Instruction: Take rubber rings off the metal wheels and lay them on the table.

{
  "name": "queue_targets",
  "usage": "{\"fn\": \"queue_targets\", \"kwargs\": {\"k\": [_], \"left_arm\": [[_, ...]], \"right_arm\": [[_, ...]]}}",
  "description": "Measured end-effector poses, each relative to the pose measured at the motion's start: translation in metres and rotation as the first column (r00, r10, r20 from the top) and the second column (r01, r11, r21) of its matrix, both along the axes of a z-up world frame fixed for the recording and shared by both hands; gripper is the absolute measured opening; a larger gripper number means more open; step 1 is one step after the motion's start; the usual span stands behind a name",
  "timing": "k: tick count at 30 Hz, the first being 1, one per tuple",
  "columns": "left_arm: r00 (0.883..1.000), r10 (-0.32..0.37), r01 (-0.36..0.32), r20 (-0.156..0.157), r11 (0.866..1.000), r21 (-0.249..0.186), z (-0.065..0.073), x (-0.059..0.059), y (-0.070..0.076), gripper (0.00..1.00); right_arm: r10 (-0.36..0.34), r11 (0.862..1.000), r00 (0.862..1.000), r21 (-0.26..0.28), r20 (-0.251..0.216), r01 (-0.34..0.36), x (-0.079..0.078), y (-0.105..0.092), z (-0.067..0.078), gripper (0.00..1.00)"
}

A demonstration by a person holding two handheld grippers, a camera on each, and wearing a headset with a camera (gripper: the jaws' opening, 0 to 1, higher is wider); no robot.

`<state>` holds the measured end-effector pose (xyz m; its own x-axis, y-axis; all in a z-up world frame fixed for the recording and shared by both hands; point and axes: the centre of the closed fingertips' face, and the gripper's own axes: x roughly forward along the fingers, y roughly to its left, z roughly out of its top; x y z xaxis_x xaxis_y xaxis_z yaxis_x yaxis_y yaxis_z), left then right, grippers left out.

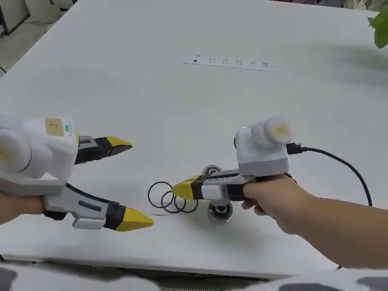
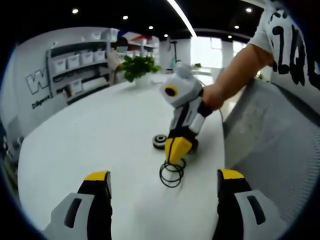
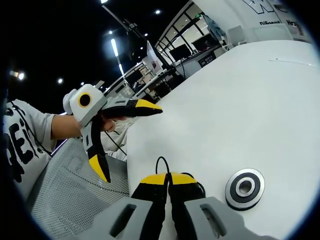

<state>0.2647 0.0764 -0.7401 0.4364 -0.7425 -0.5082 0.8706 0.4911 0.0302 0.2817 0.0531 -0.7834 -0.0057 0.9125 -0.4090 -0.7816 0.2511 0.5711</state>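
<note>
Black rubber rings (image 1: 173, 198) beside metal wheel (image 1: 219, 211)

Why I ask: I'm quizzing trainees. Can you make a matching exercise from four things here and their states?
1 left gripper
2 right gripper
3 rings
4 wheel

a thin black loops
b jaws open
c metal disc, lying flat
d jaws shut

Pairs: 1-b, 2-d, 3-a, 4-c

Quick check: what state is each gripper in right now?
Left gripper: open, jaws wide apart, holding nothing.
Right gripper: shut, tips at the rubber rings; whether it pinches one cannot be told.
</note>
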Motion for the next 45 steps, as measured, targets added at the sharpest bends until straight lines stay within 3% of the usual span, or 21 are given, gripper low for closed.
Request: {"fn": "queue_targets", "kwargs": {"k": [23,45], "left_arm": [[1.0,0.014,-0.014,-0.016,1.0,0.002,-0.012,0.004,0.009,0.88],[1.0,0.02,-0.02,-0.023,1.0,0.011,-0.015,0.003,0.012,0.88]], "right_arm": [[0.016,0.999,1.0,-0.047,0.015,-0.015,0.0,0.009,-0.016,0.0],[0.027,0.997,0.999,-0.072,0.036,-0.024,0.001,0.01,-0.021,0.0]]}}
